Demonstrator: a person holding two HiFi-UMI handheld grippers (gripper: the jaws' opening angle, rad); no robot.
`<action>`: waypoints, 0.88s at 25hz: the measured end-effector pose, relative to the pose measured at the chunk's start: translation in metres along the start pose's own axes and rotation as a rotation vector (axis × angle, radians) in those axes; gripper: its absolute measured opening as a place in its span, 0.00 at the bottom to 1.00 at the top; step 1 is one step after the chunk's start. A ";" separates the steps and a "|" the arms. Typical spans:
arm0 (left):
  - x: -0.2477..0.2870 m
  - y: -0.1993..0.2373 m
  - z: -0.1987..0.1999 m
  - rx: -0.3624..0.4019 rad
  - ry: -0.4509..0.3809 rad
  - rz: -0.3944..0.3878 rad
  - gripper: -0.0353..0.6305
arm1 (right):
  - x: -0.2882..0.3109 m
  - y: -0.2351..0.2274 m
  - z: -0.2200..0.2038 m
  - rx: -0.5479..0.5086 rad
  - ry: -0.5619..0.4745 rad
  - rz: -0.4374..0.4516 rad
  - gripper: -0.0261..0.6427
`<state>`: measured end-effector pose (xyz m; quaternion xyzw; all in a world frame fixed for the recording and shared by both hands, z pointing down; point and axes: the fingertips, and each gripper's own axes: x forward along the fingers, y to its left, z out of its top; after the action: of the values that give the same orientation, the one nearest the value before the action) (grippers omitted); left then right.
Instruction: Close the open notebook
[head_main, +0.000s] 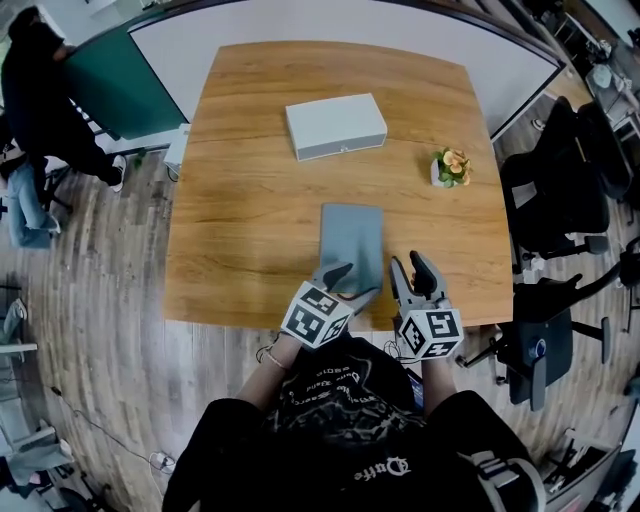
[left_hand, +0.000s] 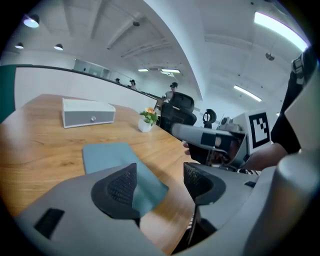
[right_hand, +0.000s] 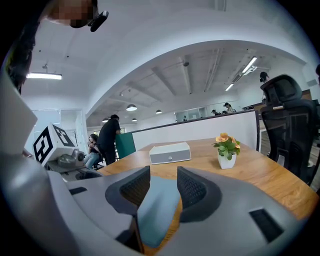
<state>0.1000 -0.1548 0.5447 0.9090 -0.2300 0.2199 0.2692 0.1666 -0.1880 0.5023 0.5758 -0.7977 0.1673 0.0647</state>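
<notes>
A closed grey-blue notebook (head_main: 352, 240) lies flat by the middle of the table's (head_main: 240, 250) near edge. The left gripper (head_main: 350, 283) hangs over the notebook's near end, jaws wide apart and grasping nothing. The right gripper (head_main: 412, 272), just beside that end, has its jaws partly parted and empty. A white box (head_main: 336, 126) sits toward the far edge, and a potted plant (head_main: 451, 167) near the right edge.

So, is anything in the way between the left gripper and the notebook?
Nothing visible. The left gripper hangs, jaws apart, over the near end of the notebook, which lies flat and closed on the table. The white box and the potted plant stand farther off, clear of both.
</notes>
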 end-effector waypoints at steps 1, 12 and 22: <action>-0.009 0.008 0.007 -0.006 -0.036 0.026 0.52 | 0.002 0.003 0.001 -0.001 -0.002 0.002 0.28; -0.124 0.086 0.049 -0.013 -0.347 0.351 0.51 | 0.030 0.048 0.012 -0.063 -0.013 0.076 0.28; -0.174 0.117 0.051 0.013 -0.458 0.481 0.51 | 0.051 0.074 0.021 -0.158 -0.009 0.118 0.28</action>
<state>-0.0875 -0.2201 0.4602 0.8561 -0.4913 0.0684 0.1451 0.0816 -0.2201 0.4838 0.5218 -0.8411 0.1049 0.0962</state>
